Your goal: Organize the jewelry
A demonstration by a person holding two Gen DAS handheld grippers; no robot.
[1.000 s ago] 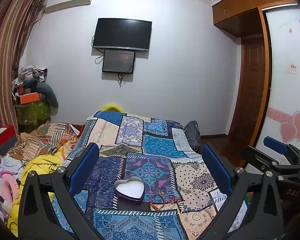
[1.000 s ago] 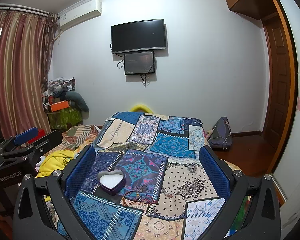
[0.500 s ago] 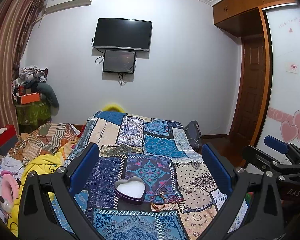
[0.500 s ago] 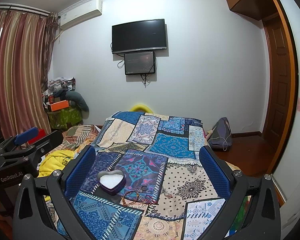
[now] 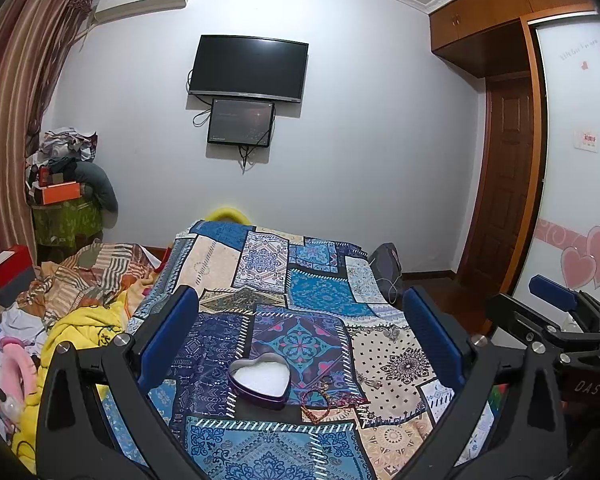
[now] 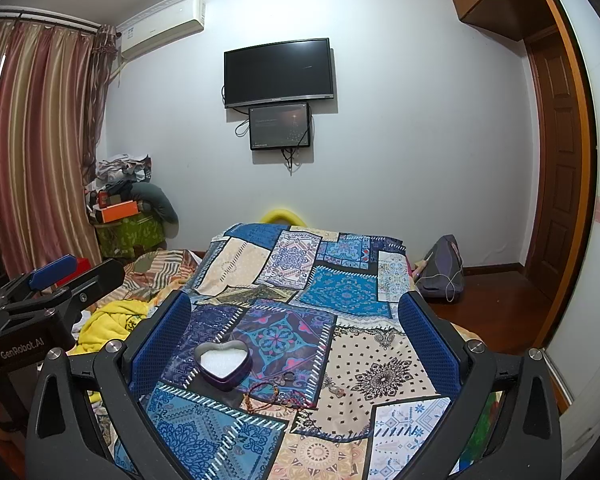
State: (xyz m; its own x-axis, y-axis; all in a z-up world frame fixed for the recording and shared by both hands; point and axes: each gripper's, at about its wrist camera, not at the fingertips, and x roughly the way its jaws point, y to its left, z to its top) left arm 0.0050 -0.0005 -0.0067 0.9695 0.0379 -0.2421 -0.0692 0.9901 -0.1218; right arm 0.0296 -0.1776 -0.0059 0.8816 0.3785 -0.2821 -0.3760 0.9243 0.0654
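Left-wrist view: the left gripper (image 5: 300,332) hangs above the bed with its blue pads spread wide and nothing between them, and almost nothing has shifted over the past second, only a slight drift of the frame. Right beside it, the right gripper (image 6: 294,330) is likewise released and empty, poised over the same spot. Below both, a heart-shaped tin (image 5: 259,377) sits open on the patchwork quilt (image 5: 324,292), white lining showing. Just beside the tin, to its right, lie a beaded bracelet (image 5: 315,400) and a few smaller pieces (image 6: 288,377), too small to identify, all outside the tin. Farther off, a dark TV (image 5: 249,68) hangs on the wall. With neither gripper committed, the sorting looks not yet begun; the bracelet seems the likeliest first pick.
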